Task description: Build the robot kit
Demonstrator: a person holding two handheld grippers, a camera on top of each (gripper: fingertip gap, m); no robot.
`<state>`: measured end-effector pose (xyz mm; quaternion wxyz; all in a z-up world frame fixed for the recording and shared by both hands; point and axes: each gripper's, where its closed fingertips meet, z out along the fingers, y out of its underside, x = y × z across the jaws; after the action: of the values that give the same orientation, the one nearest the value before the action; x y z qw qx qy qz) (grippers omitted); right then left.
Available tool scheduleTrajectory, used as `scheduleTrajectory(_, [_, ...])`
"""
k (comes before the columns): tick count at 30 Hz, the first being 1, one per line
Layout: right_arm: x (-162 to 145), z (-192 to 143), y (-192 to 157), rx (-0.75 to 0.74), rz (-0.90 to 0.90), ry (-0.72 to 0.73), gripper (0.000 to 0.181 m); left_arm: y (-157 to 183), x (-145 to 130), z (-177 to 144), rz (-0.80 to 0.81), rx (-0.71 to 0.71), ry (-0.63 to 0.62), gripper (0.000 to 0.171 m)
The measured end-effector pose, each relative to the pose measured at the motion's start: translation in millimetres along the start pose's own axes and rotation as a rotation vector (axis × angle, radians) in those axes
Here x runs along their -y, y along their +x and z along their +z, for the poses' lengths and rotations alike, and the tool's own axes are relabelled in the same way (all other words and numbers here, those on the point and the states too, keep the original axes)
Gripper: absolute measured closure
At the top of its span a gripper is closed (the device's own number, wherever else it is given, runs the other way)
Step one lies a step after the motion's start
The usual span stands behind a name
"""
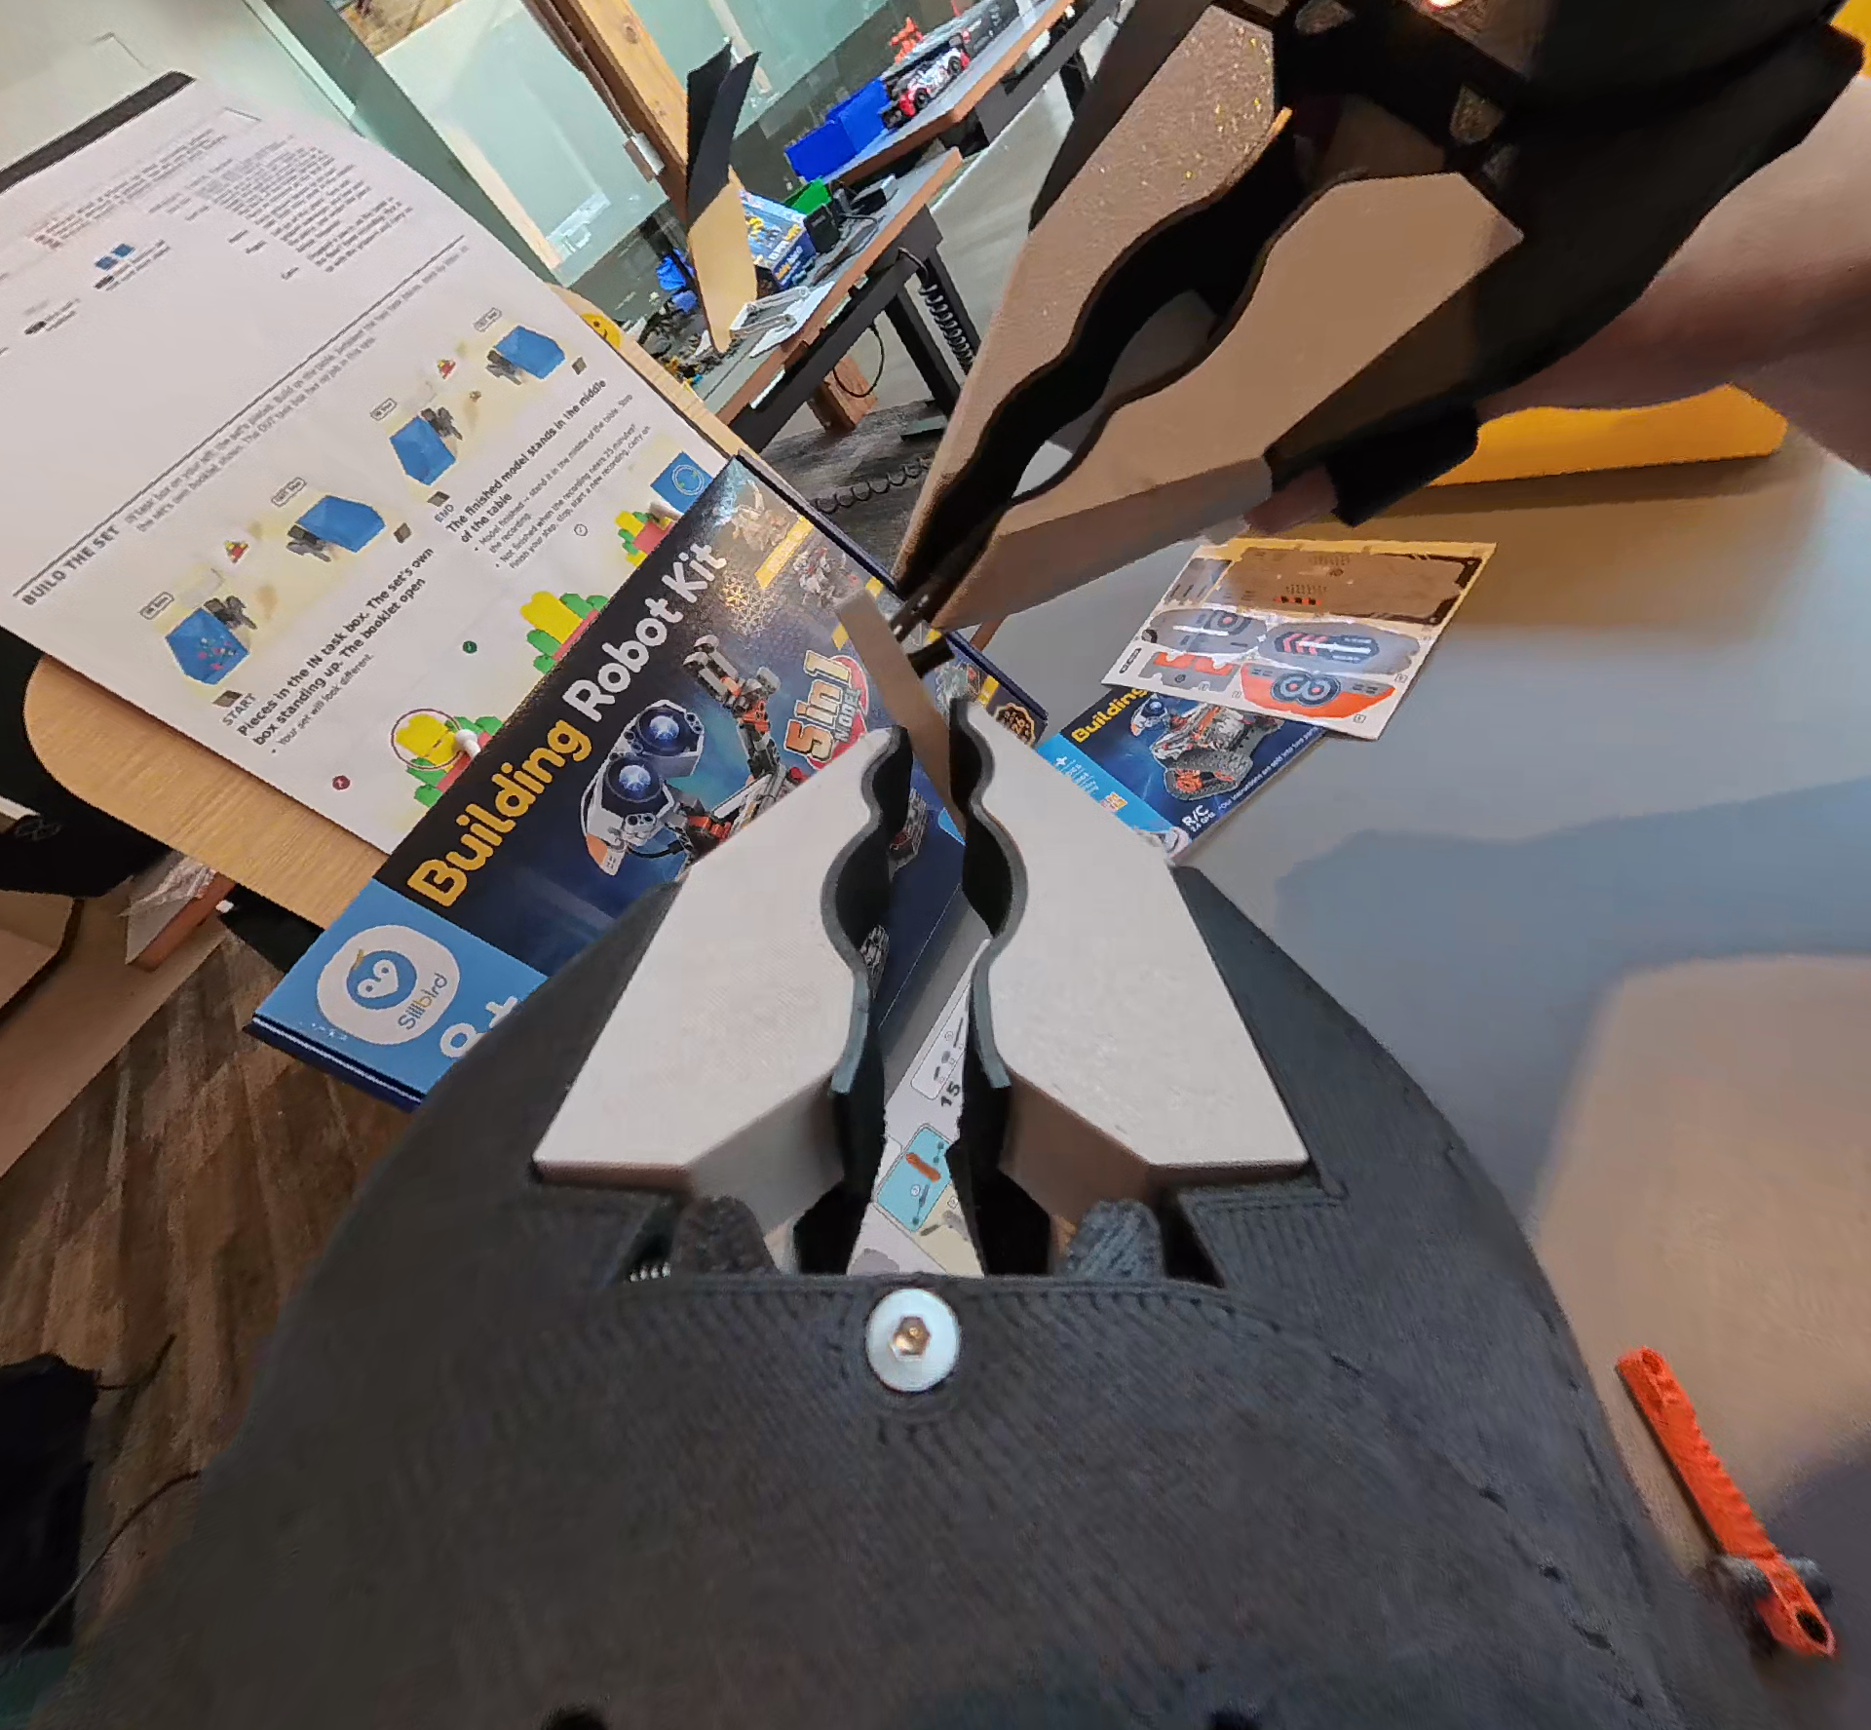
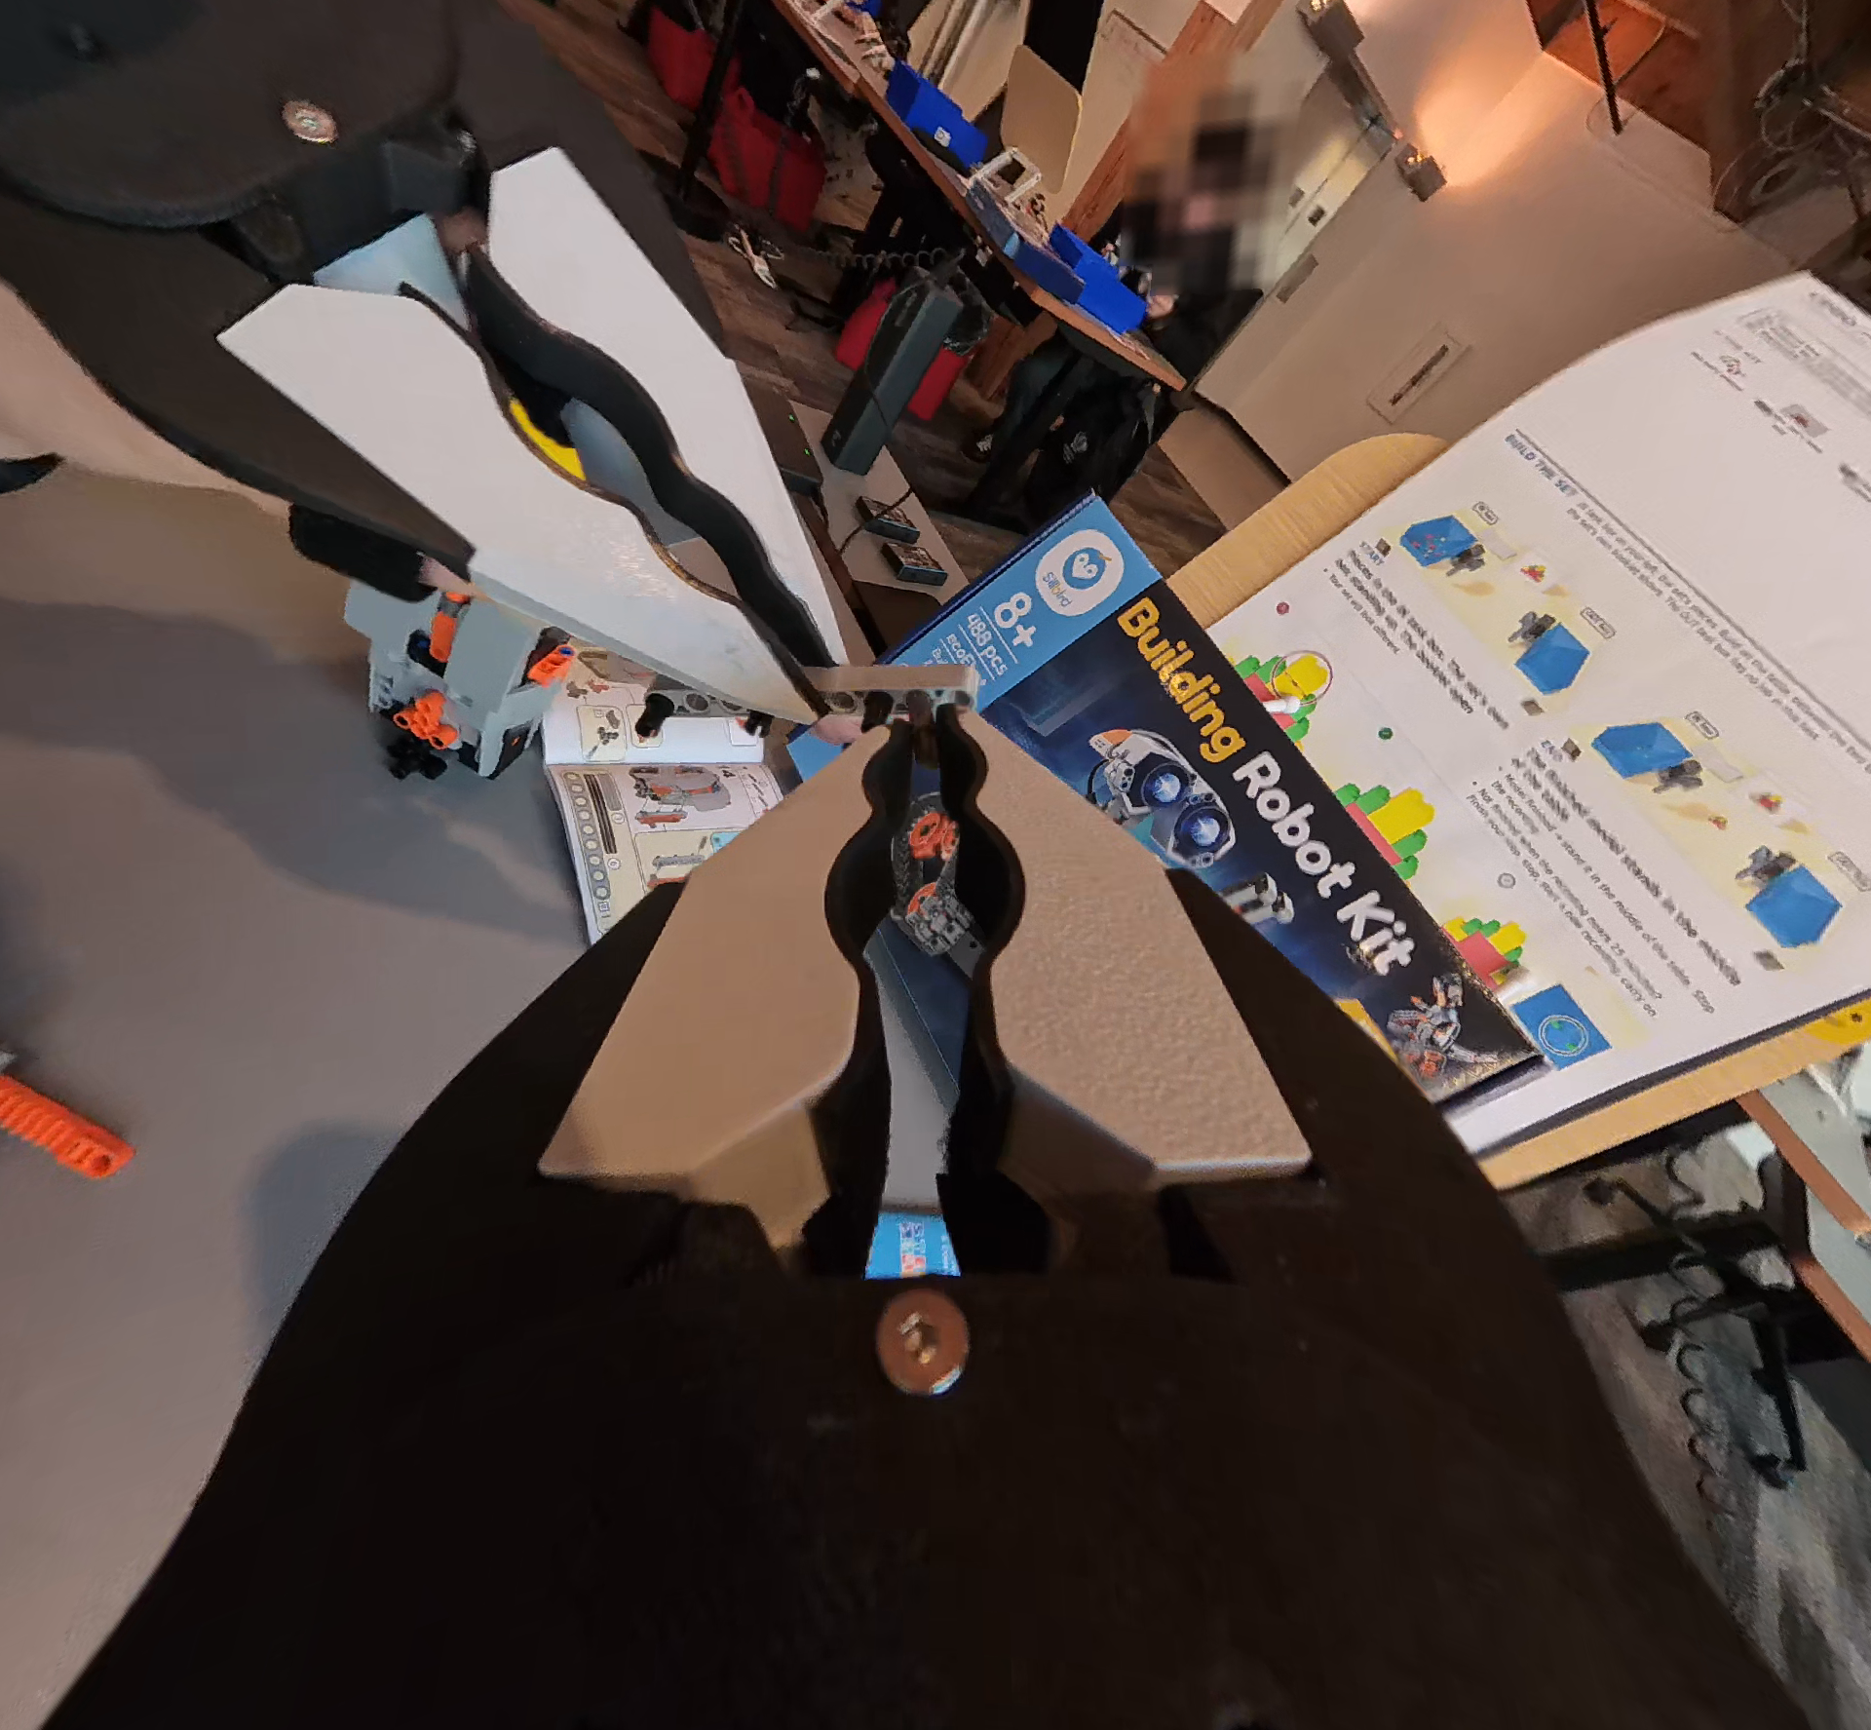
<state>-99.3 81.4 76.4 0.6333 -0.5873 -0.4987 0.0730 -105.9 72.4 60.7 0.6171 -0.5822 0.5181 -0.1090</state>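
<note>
a: gripping a thin grey beam (image 1: 904,699) near one end, the left gripper (image 1: 926,745) is seen in the left wrist view with its fingers (image 1: 769,952) closed on it. the beam is held above the kit box (image 1: 567,821), clear of the grey counter (image 1: 1620,770).

b: and the other gripper there?

a: the right gripper (image 1: 916,603) is seen reaching in from the upper right, its tips pinched at the beam's far end. a sticker sheet (image 1: 1306,638) and a blue leaflet (image 1: 1185,770) are laid on the counter beyond, and an orange beam (image 1: 1711,1499) lies near the lower right. a printed instruction sheet (image 1: 253,426) is propped at left.

b: in the right wrist view?

a: the right gripper (image 2: 923,714) is shown closed on a small dark pin set in the grey beam (image 2: 901,697), which lies crosswise. the left gripper (image 2: 815,704) is clamped on the beam from the upper left. behind it a partly built grey and orange model (image 2: 456,679) stands on the counter (image 2: 253,871), beside an open booklet (image 2: 648,800). an orange ribbed part (image 2: 61,1130) lies at far left.
</note>
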Motion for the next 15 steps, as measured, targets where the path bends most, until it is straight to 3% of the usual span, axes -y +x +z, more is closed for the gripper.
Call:
scheduleTrajectory(6, [4.1, -8.1, -6.3, 0.088, 0.011, 0.077, 0.177, 8.5, 3.3, -4.8, 0.047, -0.069, 0.032, 0.166])
scheduleTrajectory(15, [10.6, -5.2, -0.1, -0.004, -0.025, 0.099, 0.178, 6.1, 9.6, -4.7, -0.065, -0.087, 0.098, 0.166])
